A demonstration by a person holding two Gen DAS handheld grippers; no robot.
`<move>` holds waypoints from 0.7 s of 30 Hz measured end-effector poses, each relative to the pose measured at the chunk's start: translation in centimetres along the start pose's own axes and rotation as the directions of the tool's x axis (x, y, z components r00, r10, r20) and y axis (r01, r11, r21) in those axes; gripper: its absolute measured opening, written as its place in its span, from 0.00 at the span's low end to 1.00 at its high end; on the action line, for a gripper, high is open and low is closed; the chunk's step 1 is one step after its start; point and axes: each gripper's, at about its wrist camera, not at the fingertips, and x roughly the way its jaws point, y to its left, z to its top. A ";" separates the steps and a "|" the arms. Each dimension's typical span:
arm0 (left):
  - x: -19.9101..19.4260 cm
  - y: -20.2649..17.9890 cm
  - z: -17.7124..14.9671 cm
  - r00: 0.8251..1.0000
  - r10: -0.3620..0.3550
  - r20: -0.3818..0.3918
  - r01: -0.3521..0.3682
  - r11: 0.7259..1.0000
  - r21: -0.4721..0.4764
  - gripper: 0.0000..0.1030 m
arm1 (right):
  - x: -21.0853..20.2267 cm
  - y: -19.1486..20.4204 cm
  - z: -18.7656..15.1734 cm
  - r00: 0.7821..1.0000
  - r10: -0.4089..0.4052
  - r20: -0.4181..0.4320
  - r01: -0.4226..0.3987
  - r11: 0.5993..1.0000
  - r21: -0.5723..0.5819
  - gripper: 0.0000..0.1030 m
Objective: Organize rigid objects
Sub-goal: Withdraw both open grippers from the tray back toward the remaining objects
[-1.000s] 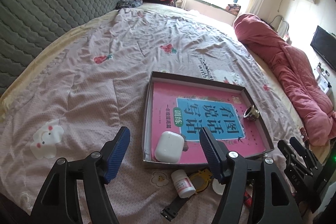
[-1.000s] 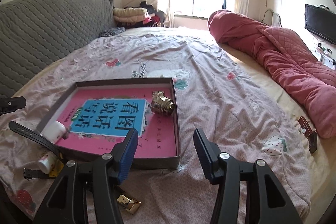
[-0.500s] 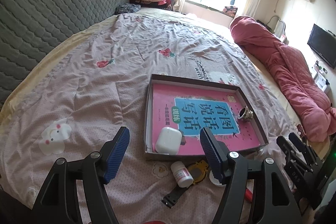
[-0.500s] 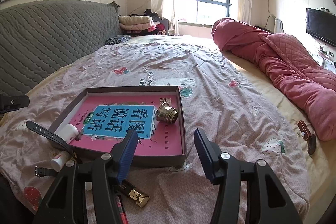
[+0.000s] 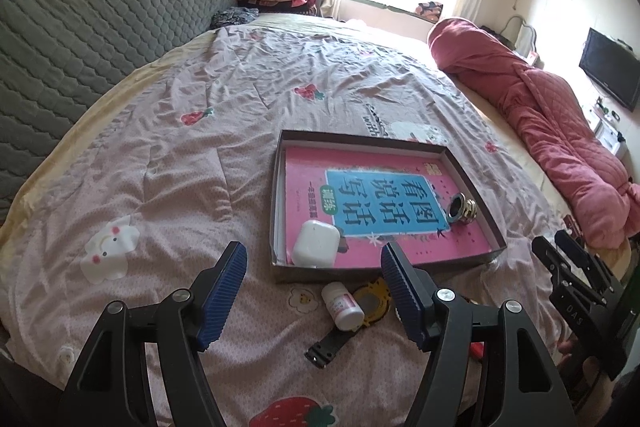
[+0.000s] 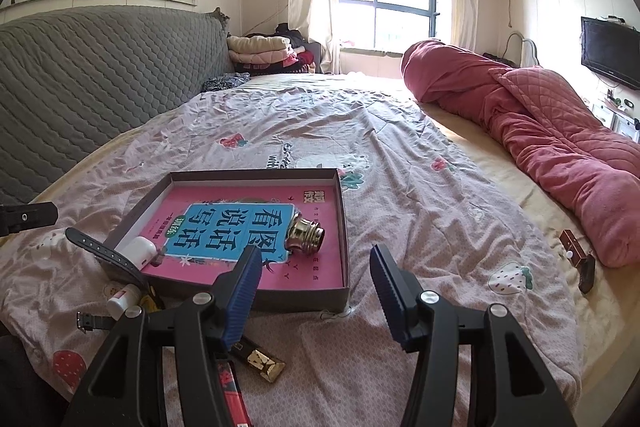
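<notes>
A shallow brown box [image 5: 360, 141] lined with a pink and blue book cover lies on the bed. Inside it are a white earbud case [image 5: 316, 243] at the near left corner and a brass threaded fitting [image 5: 462, 209] at the right side. My left gripper [image 5: 312, 291] hangs open and holds nothing, just short of the box's near wall. A white pill bottle [image 5: 344, 305], a yellow cat-shaped mirror [image 5: 374, 303] and a black strap [image 5: 332, 343] lie on the sheet below it. My right gripper [image 6: 316, 291] is open and holds nothing, in front of the box [image 6: 256, 173] and the fitting [image 6: 306, 237].
A gold-wrapped bar [image 6: 262, 363] and a red flat item [image 6: 232, 387] lie under the right gripper. Small brown objects [image 6: 570, 247] sit near the bed's right edge. A rolled red quilt [image 6: 540, 131] lies along the right, and a grey padded headboard [image 5: 100, 27] is on the left.
Both grippers have drawn back and slightly up from the box, so it looks smaller and farther in both views. The objects have not moved.
</notes>
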 end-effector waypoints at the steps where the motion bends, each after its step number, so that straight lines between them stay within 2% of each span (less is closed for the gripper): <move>1: 0.0 0.0 -0.1 1.000 0.001 -0.002 -0.001 1.000 0.002 0.69 | -0.1 0.0 -0.1 1.000 0.001 -0.004 -0.001 1.000 -0.002 0.54; 21: -0.5 -1.9 -3.6 0.997 -0.024 -0.071 0.030 0.996 0.081 0.69 | -1.8 2.0 -1.4 0.998 0.042 -0.040 -0.044 0.998 -0.048 0.54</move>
